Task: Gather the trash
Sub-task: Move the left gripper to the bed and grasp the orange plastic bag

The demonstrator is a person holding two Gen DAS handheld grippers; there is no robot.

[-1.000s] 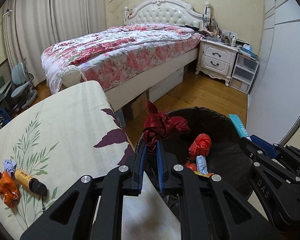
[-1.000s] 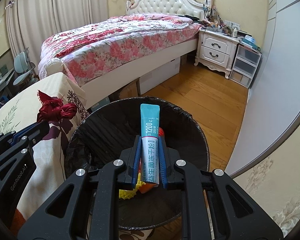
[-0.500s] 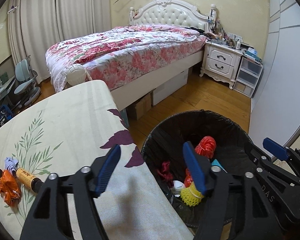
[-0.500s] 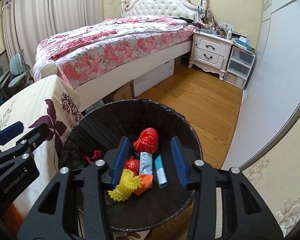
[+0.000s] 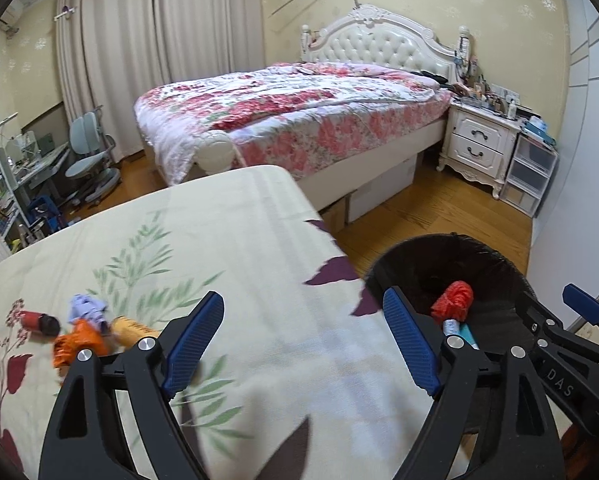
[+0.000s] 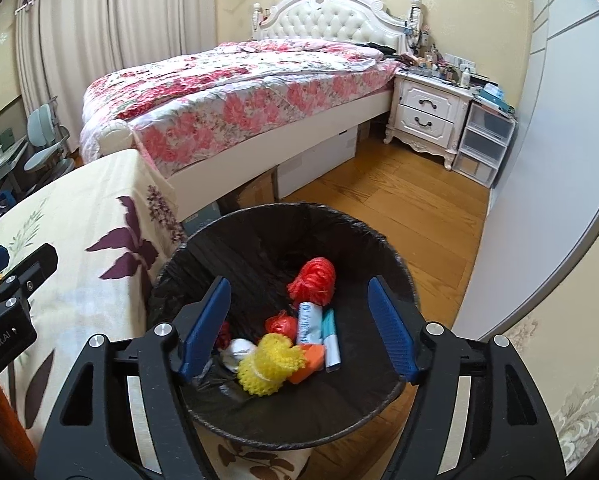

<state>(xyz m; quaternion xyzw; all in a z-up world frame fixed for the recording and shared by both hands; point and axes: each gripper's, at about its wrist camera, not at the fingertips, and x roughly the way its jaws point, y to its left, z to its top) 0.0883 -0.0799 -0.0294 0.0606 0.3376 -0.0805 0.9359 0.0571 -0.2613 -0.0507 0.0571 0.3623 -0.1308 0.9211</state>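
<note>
- Over the bin point(image 6: 283, 432), my right gripper point(image 6: 299, 326) hangs with its jaws opening and nothing between the pads.
- Down inside I count a red net ball point(image 6: 313, 280), a yellow net point(image 6: 269, 362), a teal stick point(image 6: 331, 340), a white pack point(image 6: 309, 322), an orange piece point(image 6: 309, 364) and a small red scrap point(image 6: 281, 323), all lying loose on the black liner.
- Over the cloth point(image 5: 235, 248), my left gripper point(image 5: 303, 342) is also opening its jaws, with nothing between them.
- On the cloth to its left, well apart from the bin, sit 4 more bits: an orange wrapper point(image 5: 77, 342), a lilac scrap point(image 5: 87, 307), a brown bottle point(image 5: 133, 330) and a red tube point(image 5: 39, 320).
</note>
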